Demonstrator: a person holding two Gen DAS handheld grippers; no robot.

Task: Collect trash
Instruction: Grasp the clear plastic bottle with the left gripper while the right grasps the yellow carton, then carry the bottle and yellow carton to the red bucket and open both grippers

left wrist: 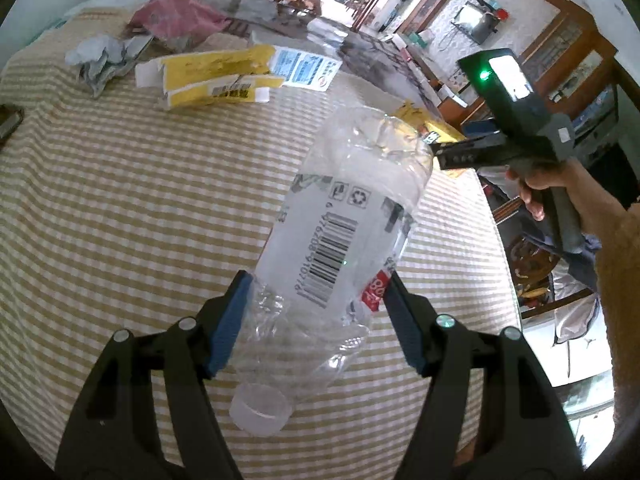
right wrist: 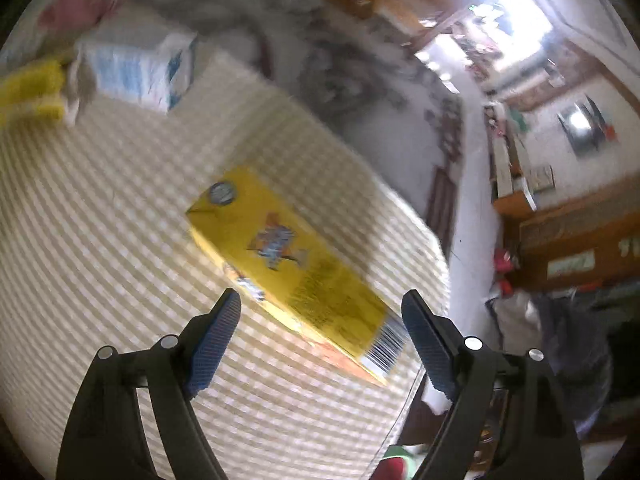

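My left gripper (left wrist: 318, 300) is shut on a clear plastic bottle (left wrist: 340, 232) with a barcode label, cap end toward the camera, held above the checked tablecloth (left wrist: 120, 208). My right gripper (right wrist: 320, 320) is open and empty, its blue pads either side of a yellow carton (right wrist: 292, 268) lying flat near the table's right edge. The right gripper also shows in the left wrist view (left wrist: 440, 156), beside the bottle's base and over that yellow carton (left wrist: 424, 124).
Flattened yellow and white boxes (left wrist: 216, 76), a blue and white packet (left wrist: 304, 68), crumpled grey paper (left wrist: 100, 60) and a pink bag (left wrist: 176, 16) lie at the table's far side. The table edge (left wrist: 500, 248) drops off on the right to a cluttered room.
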